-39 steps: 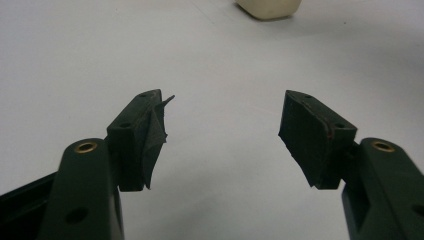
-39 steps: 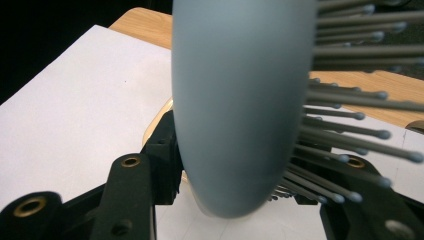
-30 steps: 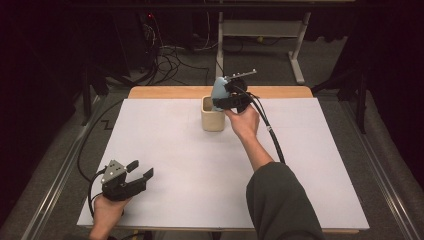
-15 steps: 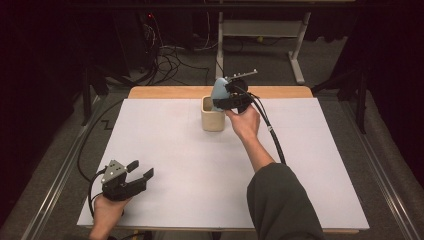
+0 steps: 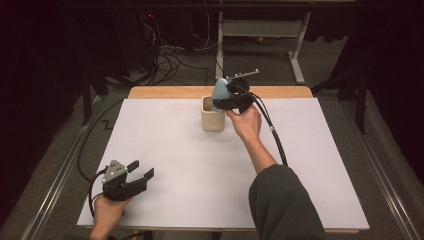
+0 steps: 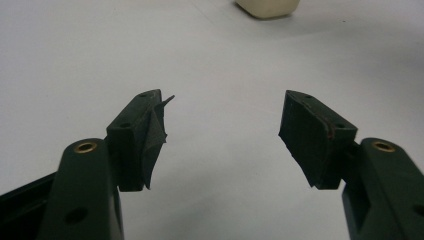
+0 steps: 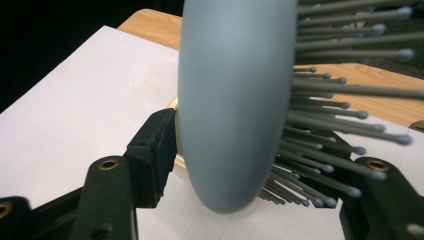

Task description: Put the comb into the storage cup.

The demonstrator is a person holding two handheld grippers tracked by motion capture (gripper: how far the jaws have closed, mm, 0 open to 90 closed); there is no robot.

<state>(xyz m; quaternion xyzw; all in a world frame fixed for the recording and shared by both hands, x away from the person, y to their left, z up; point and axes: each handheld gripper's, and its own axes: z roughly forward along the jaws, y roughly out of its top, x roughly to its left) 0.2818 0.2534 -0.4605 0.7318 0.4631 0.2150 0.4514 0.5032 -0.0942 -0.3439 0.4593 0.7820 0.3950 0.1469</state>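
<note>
A grey-blue hairbrush (image 5: 219, 90) stands head-up in a cream cup (image 5: 213, 120) at the back middle of the table. My right gripper (image 5: 225, 97) is at the brush head, level above the cup's rim. In the right gripper view the brush head (image 7: 232, 100) sits between the jaws of my right gripper (image 7: 260, 142), which have just been opening. One pad is beside the smooth back and the bristles reach toward the other, unbent. My left gripper (image 5: 141, 169) rests open and holding nothing at the front left, with the cup (image 6: 267, 6) far ahead of my left gripper (image 6: 222, 130).
A white sheet (image 5: 175, 150) covers the table, with a wooden edge (image 5: 165, 92) at the back. The right gripper's cable (image 5: 272, 135) trails over the sheet beside the forearm. Beyond the table stand a desk frame (image 5: 260, 30) and floor cables (image 5: 170, 55).
</note>
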